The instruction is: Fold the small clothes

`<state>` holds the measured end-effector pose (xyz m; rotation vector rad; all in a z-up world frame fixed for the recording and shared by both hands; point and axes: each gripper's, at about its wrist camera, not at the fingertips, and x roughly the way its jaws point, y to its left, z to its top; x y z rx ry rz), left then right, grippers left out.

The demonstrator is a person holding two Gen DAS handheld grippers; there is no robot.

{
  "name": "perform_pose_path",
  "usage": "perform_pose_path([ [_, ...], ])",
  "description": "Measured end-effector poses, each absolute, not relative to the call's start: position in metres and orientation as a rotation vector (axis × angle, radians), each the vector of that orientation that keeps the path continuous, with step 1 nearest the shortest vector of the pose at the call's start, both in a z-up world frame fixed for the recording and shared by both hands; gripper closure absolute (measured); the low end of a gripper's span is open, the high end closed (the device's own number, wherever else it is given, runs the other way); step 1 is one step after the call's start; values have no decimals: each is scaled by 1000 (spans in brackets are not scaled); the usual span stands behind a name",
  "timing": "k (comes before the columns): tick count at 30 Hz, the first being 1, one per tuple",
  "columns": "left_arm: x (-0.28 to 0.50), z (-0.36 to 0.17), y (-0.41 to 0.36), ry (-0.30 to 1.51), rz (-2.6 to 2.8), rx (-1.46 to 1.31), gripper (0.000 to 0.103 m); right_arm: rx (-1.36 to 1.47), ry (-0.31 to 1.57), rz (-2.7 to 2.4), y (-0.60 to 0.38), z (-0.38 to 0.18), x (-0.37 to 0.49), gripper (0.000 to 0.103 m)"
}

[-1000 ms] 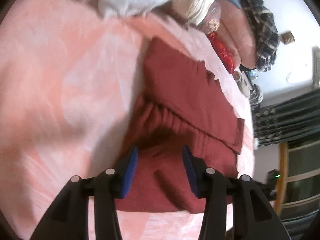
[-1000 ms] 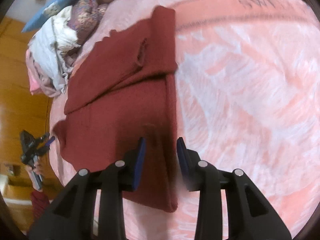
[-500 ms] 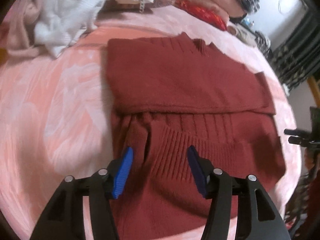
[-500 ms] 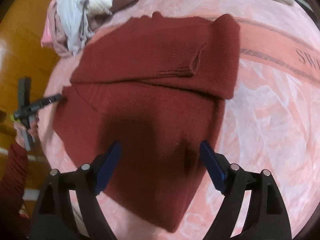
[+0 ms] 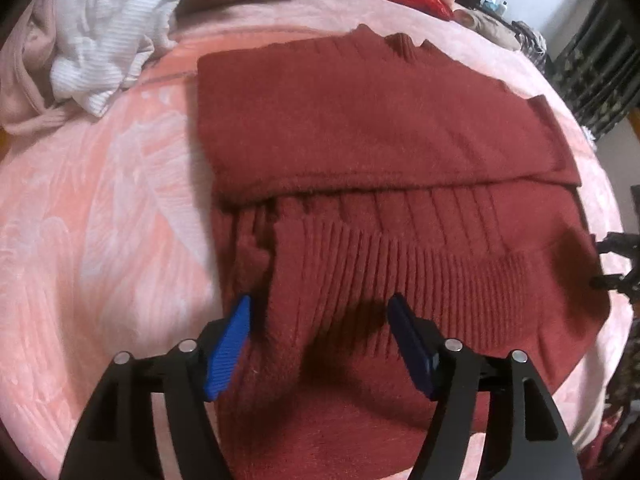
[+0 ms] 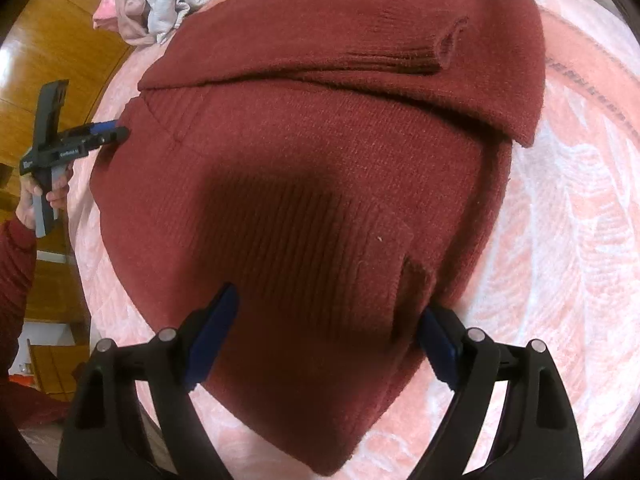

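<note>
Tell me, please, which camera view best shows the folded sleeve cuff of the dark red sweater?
The right wrist view: the sleeve cuff lies in full sight across the upper part of the dark red sweater, its ribbing and open end clear. The left wrist view shows the sweater from the other side, and no cuff can be made out there.

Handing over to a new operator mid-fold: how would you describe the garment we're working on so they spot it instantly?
Start from the pink blanket covering the bed. Spread flat in its middle lies the dark red knit sweater, sleeves already folded across the body, ribbed hem nearest the cameras. The other clothes are a crumpled white and pale heap at the bed's far edge.
</note>
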<state>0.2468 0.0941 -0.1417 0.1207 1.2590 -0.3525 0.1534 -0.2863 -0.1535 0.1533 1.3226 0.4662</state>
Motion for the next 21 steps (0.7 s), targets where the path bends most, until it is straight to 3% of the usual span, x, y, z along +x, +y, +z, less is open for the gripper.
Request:
perform_pose_path([
  [4, 240, -141, 95, 1249, -348, 128, 36, 65, 1297, 437, -282, -151, 148, 77],
  [6, 237, -141, 96, 1260, -348, 136, 81, 101, 1295, 465, -284, -147, 145, 90],
  [9, 233, -133, 112, 1268, -386, 62, 90, 146, 1266, 511, -288, -137, 138, 92],
  [16, 209, -106, 124, 1174, -458, 55, 92, 234, 1154, 530, -304, -114, 128, 93],
  [21, 215, -115, 116, 1187, -430, 77, 92, 215, 1172, 500, -302, -119, 132, 94],
])
